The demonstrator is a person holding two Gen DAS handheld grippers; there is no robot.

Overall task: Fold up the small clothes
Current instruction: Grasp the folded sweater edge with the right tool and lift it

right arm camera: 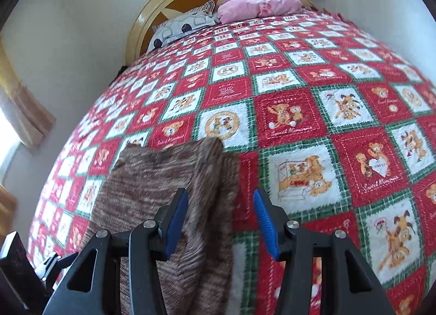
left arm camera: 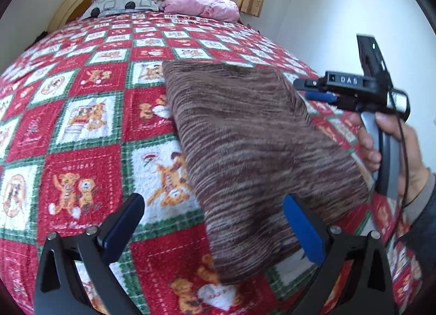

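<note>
both grippers, left gripper (left arm camera: pixel 215 222) and right gripper (right arm camera: pixel 220 222), released over brown garment (left arm camera: pixel 253 157) on bed (left arm camera: pixel 90 130); fold may spring open, nothing pinning it.

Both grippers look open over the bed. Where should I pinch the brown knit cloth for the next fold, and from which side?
Probably the far corner of the brown cloth, where the edge stands up in a raised ridge off the quilt. Bring the right gripper straight forward; its open jaws already straddle that ridge. The rest lies flat in the left view, offering less to pinch.
</note>
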